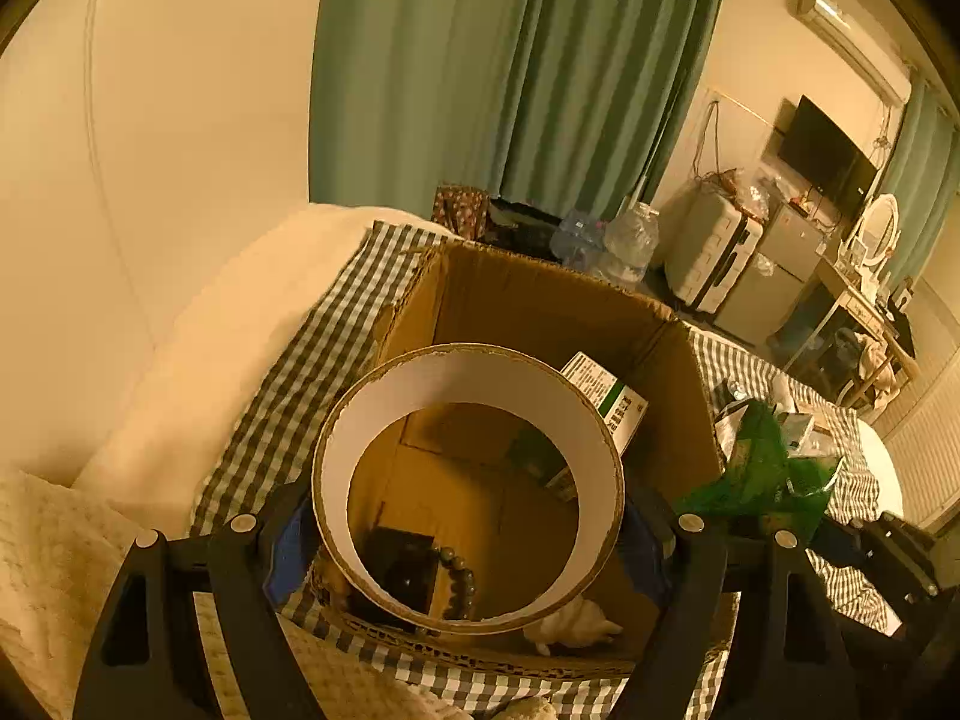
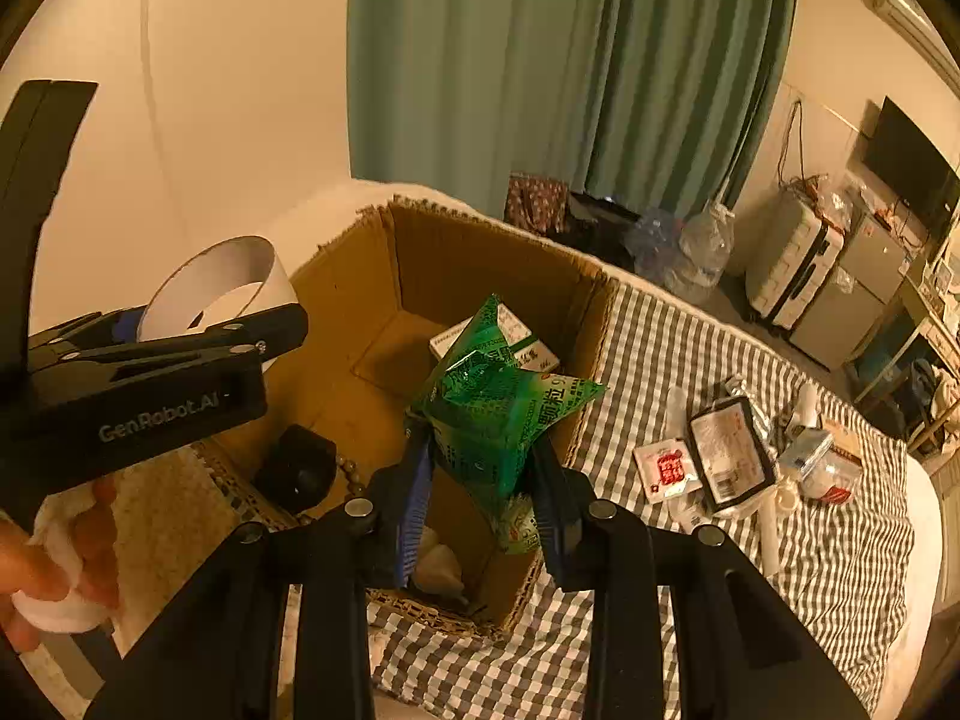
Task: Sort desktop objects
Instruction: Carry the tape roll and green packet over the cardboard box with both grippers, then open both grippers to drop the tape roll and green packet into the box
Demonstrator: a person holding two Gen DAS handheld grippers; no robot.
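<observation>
I'm at the drop-off step: both loads hang over the open box (image 2: pixel 456 276), a corrugated cardboard carton sitting on the checked cloth (image 2: pixel 690 360) of the bed, so the next move, as I judge it, is to lower a little more and let go inside its walls, not on the rim. My left hand-held gripper (image 1: pixel 468 516) is spread wide around the ring (image 1: pixel 468 420), a stiff cardboard hoop, white inside, its pads pressing the outer wall. My right hand-held gripper (image 2: pixel 480 480) pinches the pouch (image 2: pixel 492 402), a crinkly green foil pack that crumples between the pads. Down in the box lie a printed carton (image 2: pixel 516 342), a black case (image 2: pixel 297 468) and beads (image 1: pixel 459 570).
</observation>
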